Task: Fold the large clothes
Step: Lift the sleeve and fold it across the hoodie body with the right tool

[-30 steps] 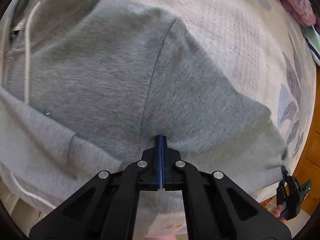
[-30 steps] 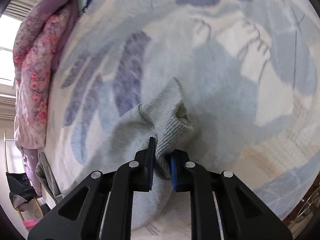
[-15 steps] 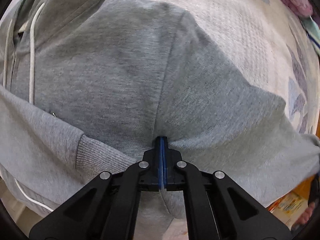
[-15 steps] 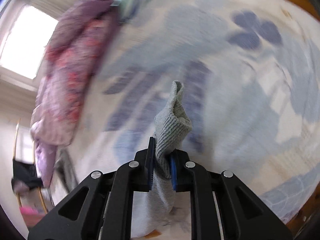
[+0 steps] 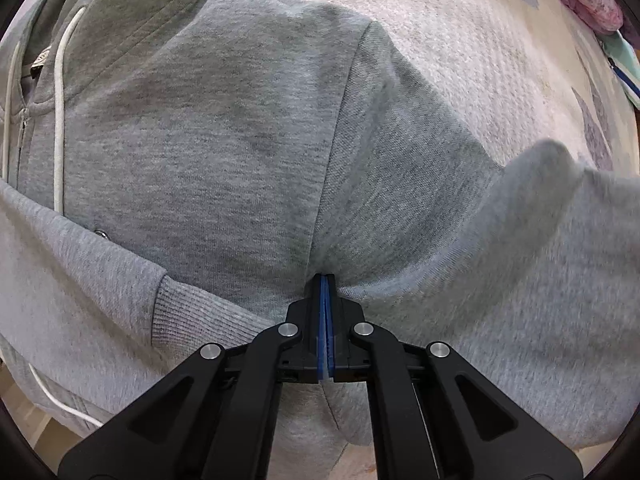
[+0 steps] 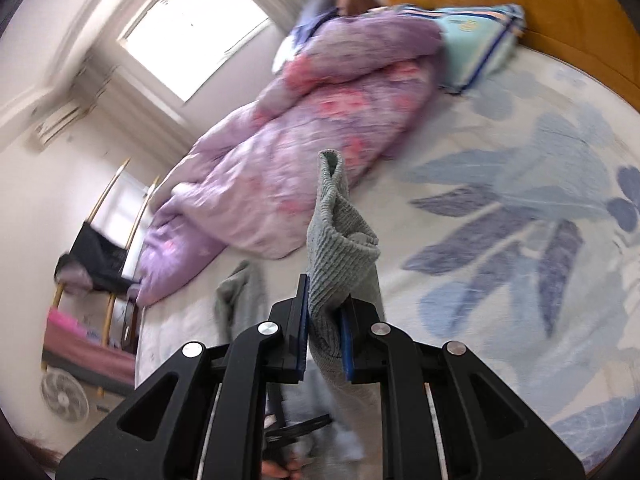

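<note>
A grey zip hoodie (image 5: 224, 128) with white drawstrings lies face up on the bed. My left gripper (image 5: 325, 280) is shut and presses down at the armpit seam where the sleeve meets the body. The other sleeve lies folded across the chest, its ribbed cuff (image 5: 188, 312) just left of the gripper. My right gripper (image 6: 324, 300) is shut on the ribbed cuff (image 6: 336, 236) of the far sleeve and holds it raised above the bed. That lifted sleeve (image 5: 560, 240) arcs in from the right in the left wrist view.
A purple floral quilt (image 6: 288, 160) and a light blue pillow (image 6: 476, 40) lie at the head of the bed by the wooden headboard (image 6: 560, 4). The sheet (image 6: 540, 208) has blue leaf prints. A fan (image 6: 64, 398) and clothes rack (image 6: 100, 256) stand beside the bed.
My right gripper has lifted the sleeve cuff up off the bed and tilted upward toward the room. The sleeve has swung over toward the hoodie body. The left gripper has stayed pressed at the seam.
</note>
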`<state>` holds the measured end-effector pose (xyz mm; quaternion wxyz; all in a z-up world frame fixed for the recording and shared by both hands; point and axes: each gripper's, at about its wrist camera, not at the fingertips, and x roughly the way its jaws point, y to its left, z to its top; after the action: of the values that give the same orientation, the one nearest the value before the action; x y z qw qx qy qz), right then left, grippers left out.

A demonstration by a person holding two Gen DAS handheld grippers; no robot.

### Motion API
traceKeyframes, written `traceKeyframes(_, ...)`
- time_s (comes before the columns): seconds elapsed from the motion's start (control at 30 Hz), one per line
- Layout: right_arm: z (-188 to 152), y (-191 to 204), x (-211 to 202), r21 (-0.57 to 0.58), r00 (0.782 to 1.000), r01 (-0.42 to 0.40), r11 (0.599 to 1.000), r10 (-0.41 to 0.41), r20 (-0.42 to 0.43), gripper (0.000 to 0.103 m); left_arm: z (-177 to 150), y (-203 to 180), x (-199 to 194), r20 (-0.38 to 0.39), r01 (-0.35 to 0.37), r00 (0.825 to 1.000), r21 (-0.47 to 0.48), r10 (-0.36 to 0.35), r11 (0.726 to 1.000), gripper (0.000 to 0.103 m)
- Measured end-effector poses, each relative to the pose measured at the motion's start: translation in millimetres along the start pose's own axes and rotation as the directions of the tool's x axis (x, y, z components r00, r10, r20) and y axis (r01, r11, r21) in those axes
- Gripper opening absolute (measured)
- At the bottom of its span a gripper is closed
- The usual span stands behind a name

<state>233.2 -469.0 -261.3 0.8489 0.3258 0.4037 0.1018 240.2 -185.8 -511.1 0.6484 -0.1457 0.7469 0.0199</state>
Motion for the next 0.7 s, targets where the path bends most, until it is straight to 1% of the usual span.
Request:
traceKeyframes(0.07,-6,23,7,-0.022,1.000,-0.011,1.000,0.011,-0.019,0.012,2,10,0,-0.016,0.045,0.999,-0.034,-0.046,0.998,0.004)
traceKeyframes(0.1,-10,34,13,-0.030,0.999,-0.017,0.999,0.016,-0.032,0.012,4,13,-1,-0.035,0.052,0.998,-0.036,-0.053,0.998,0.003)
traceKeyframes(0.17,-17,52,19,-0.028,0.998,-0.027,0.999,0.025,-0.055,0.012,9,16,-13,-0.095,0.051,0.994,-0.046,-0.055,0.998,0.003)
traceKeyframes(0.2,-23,61,20,-0.032,0.998,-0.033,0.999,0.031,-0.062,0.012,11,18,-33,-0.094,0.020,0.995,-0.039,-0.024,0.999,0.002)
traceKeyframes(0.23,-29,77,25,-0.050,0.997,-0.038,0.998,0.034,-0.070,0.012,11,19,-60,-0.049,0.005,0.999,-0.001,-0.006,1.000,0.002)
traceKeyframes(0.27,-34,87,28,-0.065,0.997,-0.036,0.997,0.031,-0.075,0.012,10,21,-90,0.002,0.002,1.000,0.045,-0.002,0.999,0.002)
traceKeyframes(0.33,-47,111,38,-0.087,0.994,-0.045,0.995,0.036,-0.101,0.012,7,33,-142,0.068,-0.006,0.998,0.085,0.000,0.996,0.003)
traceKeyframes(0.37,-53,121,42,-0.090,0.993,-0.051,0.995,0.041,-0.112,0.012,5,40,-161,0.084,0.002,0.996,0.099,-0.010,0.995,0.003)
traceKeyframes(0.4,-61,132,50,-0.098,0.990,-0.063,0.993,0.050,-0.133,0.012,1,52,-190,0.115,-0.003,0.993,0.110,-0.010,0.994,0.003)
traceKeyframes(0.47,-76,150,63,-0.120,0.987,-0.062,0.991,0.043,-0.156,0.012,-8,80,-233,0.173,-0.058,0.984,0.111,0.038,0.992,0.003)
traceKeyframes(0.5,-83,156,67,-0.125,0.985,-0.061,0.990,0.040,-0.165,0.012,-7,89,-245,0.188,-0.068,0.981,0.102,0.048,0.992,0.003)
traceKeyframes(0.57,-100,174,84,-0.128,0.980,-0.072,0.989,0.046,-0.195,0.012,-14,122,-270,0.200,-0.074,0.978,0.064,0.059,0.995,0.003)
traceKeyframes(0.7,-133,206,113,-0.144,0.971,-0.073,0.987,0.037,-0.235,0.012,-22,173,-295,0.207,-0.123,0.971,-0.005,0.121,0.992,0.003)
